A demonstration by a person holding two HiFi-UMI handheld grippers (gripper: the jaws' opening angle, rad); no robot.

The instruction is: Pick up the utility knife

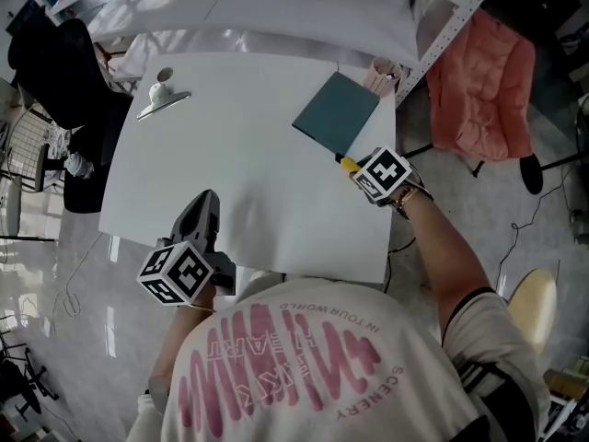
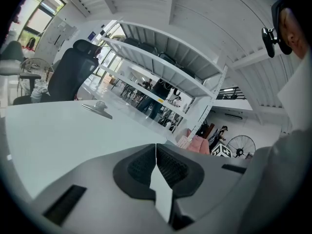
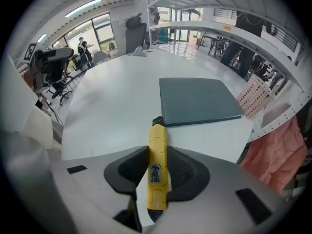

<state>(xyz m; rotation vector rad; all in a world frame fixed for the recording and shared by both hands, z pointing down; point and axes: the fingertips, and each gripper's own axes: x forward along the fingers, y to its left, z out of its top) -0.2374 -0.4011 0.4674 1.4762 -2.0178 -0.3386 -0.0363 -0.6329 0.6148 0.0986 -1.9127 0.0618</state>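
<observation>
Head view: the right gripper (image 1: 366, 175) pointed steeply down near the tabletop's (image 1: 248, 127) right edge, with a yellow utility knife (image 1: 348, 164) at its tip, possibly lifted already. Left gripper view: the left gripper (image 2: 156, 167) was closed and empty. Right gripper view: fingers (image 3: 183, 172) clamped the utility knife, its long axis running along them, black tip pointing away toward a teal mat (image 3: 197, 100).

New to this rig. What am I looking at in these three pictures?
No robot: a person holds a hand-held gripper in each hand. One picture comes from a camera on the person's head, looking down. The other two come from cameras riding on the grippers, looking along their jaws. On the white table lie a dark teal flat mat and a silver metal clip. The right hand-held gripper is shut on a yellow plastic utility knife. The left hand-held gripper is shut and empty.
</observation>
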